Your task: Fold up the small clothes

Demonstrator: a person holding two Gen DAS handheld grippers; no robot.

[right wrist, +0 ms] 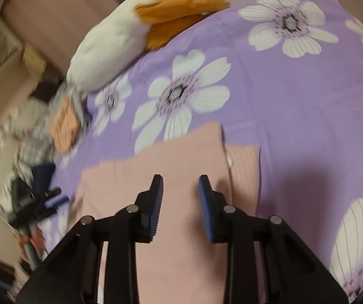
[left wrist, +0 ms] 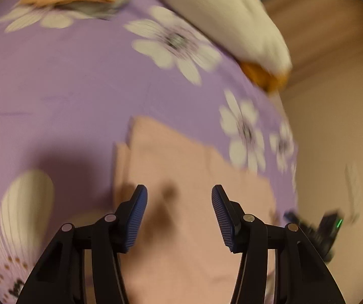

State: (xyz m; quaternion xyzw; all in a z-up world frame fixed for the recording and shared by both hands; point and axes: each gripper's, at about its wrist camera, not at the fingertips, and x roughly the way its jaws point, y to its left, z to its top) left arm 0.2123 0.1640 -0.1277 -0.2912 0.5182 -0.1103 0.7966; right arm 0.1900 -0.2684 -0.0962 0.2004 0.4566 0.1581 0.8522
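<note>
On the purple flowered bedsheet my folded pink garment lies flat right under both tongs, left gripper gaping wide with nothing in it, right gripper narrower but also empty; white and orange plush toy up at 11 o'clock
</note>
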